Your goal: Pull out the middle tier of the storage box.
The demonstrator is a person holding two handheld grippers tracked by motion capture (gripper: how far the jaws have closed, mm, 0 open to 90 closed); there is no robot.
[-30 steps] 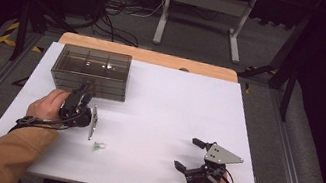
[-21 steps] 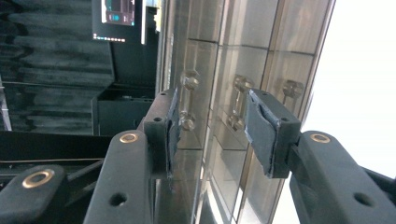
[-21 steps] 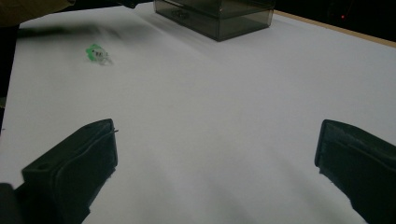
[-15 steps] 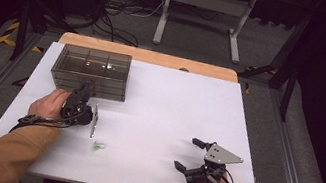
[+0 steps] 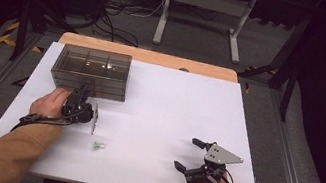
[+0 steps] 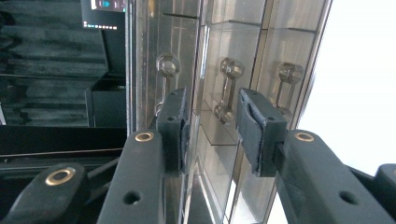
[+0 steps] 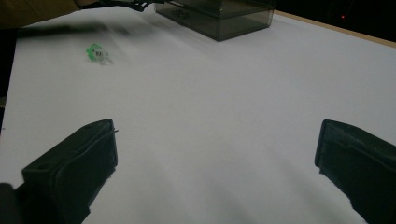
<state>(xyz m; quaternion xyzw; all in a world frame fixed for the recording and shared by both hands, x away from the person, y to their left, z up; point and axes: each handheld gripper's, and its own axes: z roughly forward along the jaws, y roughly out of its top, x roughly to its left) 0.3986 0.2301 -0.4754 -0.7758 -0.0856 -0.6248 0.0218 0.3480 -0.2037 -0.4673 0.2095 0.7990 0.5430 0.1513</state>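
Left gripper point(image 5: 83, 96) has crept fwd a bit toward the box point(image 5: 92, 70) vs a sec ago; right gripper point(image 5: 195, 155) hasn't budged. Left jaws now right at the box's near wall, partly apart w/ nothing between them yet. In left gripper view point(image 6: 210, 126) they line up on the middle of three small dumbbell-shaped handles point(image 6: 227, 88) on the box's clear front; handle's long axis runs along the jaws' length in that view, so the pads would close across its thin stem. Handle sits just ahead of the tips, not touching afaict. Box is at far left of the bench point(image 5: 174, 103), much nearer the left hand. Right jaws wide apart, empty, resting low at near right edge, well apart from box. Small green item point(image 5: 98, 146) lies loose on bench between the two hands, closer to the left.
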